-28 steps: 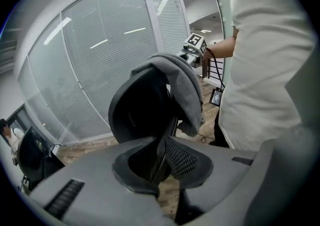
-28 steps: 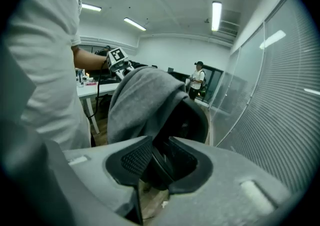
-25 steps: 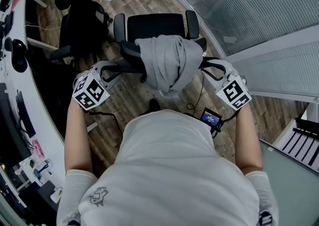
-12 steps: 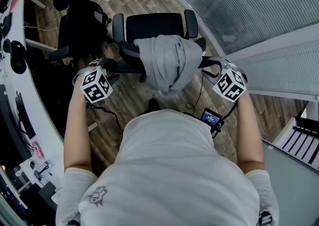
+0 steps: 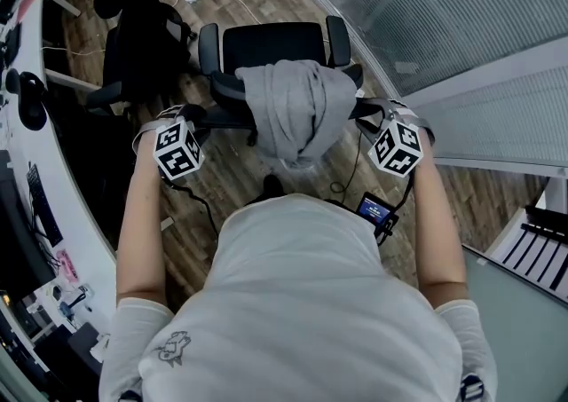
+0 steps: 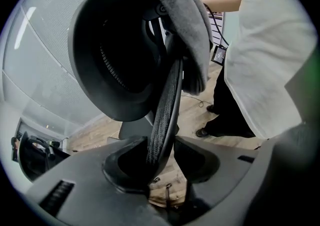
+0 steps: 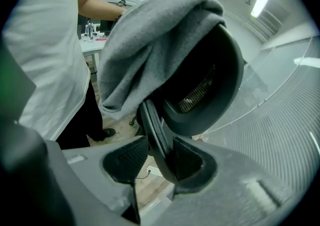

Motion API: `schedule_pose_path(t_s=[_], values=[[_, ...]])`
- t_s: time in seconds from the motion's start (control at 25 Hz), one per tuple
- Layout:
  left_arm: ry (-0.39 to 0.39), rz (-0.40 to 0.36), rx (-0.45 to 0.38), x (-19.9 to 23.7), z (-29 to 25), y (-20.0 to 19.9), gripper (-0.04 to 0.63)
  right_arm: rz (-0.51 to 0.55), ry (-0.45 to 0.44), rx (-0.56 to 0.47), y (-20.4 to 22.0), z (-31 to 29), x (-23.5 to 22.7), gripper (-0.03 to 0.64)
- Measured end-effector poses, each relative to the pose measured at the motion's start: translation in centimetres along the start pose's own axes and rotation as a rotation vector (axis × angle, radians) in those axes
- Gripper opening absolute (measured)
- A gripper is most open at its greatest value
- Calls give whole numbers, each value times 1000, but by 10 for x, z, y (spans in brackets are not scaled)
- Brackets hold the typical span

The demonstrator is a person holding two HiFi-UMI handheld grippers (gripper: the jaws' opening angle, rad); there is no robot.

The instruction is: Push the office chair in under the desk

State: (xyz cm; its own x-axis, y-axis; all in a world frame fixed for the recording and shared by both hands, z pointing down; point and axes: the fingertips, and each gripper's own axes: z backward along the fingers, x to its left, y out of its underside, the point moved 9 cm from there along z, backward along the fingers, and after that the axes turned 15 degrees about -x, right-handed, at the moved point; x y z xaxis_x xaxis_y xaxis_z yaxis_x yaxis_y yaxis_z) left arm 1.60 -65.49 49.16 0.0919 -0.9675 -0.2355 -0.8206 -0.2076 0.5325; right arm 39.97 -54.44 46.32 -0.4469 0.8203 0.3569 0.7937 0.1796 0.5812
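Overhead: left hand-held gripper (image 5: pixel 188 116) and right hand-held gripper (image 5: pixel 371 114) flank the office chair (image 5: pixel 275 47). Their own views alone show released jaws, just closing, straddling its backrest rim.

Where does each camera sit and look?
Head view: on the person's head, facing steeply down at the office chair; white shirt, arms, left gripper, right gripper show.
Left gripper view: rides that gripper, facing along jaws just closing, loose, round the backrest rim; shirt shows.
Right gripper view: same, opposite rim.
All share the grey sweater.
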Motion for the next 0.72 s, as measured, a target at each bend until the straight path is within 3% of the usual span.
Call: schedule_pose_path(t_s=[0.72], values=[[-66, 71, 72, -52, 5, -12, 160, 65, 8, -70, 13, 17, 28, 147]])
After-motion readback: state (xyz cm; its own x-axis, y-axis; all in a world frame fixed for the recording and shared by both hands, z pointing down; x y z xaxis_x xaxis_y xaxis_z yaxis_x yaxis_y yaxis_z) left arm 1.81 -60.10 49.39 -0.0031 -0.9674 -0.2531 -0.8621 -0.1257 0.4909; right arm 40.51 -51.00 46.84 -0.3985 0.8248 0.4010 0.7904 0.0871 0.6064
